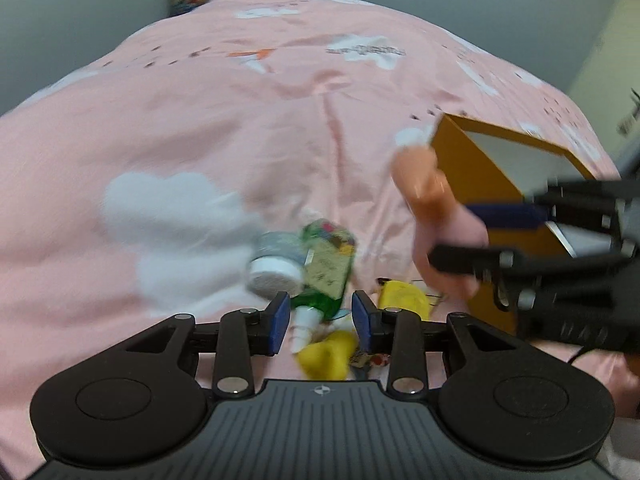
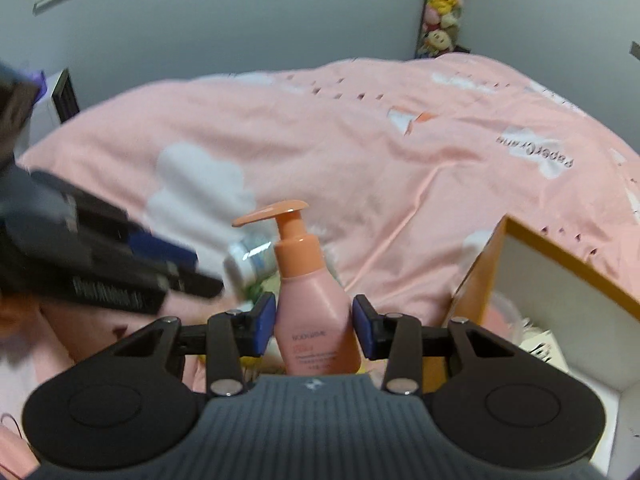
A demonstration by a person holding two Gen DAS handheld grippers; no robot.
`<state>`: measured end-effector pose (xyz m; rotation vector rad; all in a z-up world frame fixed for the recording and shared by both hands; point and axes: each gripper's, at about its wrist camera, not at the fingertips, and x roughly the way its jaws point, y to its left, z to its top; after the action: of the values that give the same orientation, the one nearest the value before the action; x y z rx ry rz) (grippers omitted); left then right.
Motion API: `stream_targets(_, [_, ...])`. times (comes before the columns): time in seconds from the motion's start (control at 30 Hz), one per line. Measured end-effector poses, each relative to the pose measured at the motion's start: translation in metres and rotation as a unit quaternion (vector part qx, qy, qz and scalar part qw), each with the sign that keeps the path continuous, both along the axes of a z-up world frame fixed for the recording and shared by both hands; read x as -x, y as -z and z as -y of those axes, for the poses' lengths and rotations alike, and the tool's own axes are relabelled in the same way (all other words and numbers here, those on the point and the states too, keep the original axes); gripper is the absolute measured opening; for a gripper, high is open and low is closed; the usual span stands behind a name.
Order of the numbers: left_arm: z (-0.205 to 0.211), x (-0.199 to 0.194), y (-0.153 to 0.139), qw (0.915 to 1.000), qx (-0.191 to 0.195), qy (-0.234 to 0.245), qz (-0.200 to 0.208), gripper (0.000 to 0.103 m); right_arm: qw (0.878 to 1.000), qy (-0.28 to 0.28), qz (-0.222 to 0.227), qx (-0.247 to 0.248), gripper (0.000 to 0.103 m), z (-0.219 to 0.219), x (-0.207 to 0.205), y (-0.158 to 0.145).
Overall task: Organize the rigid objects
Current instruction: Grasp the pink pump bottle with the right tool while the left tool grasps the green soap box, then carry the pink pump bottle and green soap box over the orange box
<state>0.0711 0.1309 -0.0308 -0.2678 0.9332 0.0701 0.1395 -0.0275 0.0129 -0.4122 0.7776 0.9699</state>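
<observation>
Pink pump bottle (image 2: pixel 314 312) between right gripper (image 2: pixel 314 326) pads.

Pink cloud-print bedspread (image 2: pixel 360 152), grey walls (image 2: pixel 240 32), plush toys (image 2: pixel 442 8) in corner.

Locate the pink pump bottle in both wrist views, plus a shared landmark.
Left wrist: pink pump bottle at right of centre, blurred, held by the right gripper beside the orange box.
Right wrist: bottle at centre, upright between the blue fingers.
Shared landmark: the orange box, at right in both views.
</observation>
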Motion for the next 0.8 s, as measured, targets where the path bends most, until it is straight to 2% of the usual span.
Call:
stream_targets(0.1, [0.012,-0.014,0.003,0.9993,-0.019,0.031,-0.001,0.042,0.999,0.021,-0.003,-0.024,0.042,0.009,-0.009,-0.012])
stream_targets(0.17, [0.022,-0.025,0.006,0.9975,-0.047,0.052,-0.005,0.042,0.999,0.034,-0.006,-0.037,0.042,0.015,-0.015,-0.017])
stream_targets(0.27, [0.041,-0.043,0.014,0.9892,-0.112,0.091,-0.023,0.046,0.997,0.053,-0.011,-0.054,0.042,0.026,-0.023,-0.025])
stream_targets(0.33, [0.048,-0.053,0.019,0.9839,-0.136,0.11,-0.035,0.052,0.995,0.069,-0.021,-0.073,0.042,0.037,-0.032,-0.032])
stream_targets(0.5, [0.057,-0.077,0.033,0.9733,-0.167,0.143,-0.067,0.062,0.985,0.117,-0.035,-0.12,0.042,0.07,-0.051,-0.047])
stream_targets(0.6, [0.056,-0.092,0.042,0.97,-0.168,0.152,-0.089,0.063,0.977,0.15,-0.04,-0.144,0.042,0.093,-0.061,-0.053])
stream_targets(0.73, [0.051,-0.108,0.051,0.9643,-0.182,0.146,-0.125,0.064,0.969,0.199,-0.038,-0.143,0.042,0.12,-0.076,-0.049])
stream_targets(0.8, [0.048,-0.113,0.056,0.9633,-0.174,0.15,-0.139,0.064,0.965,0.218,-0.042,-0.139,0.042,0.131,-0.083,-0.044])
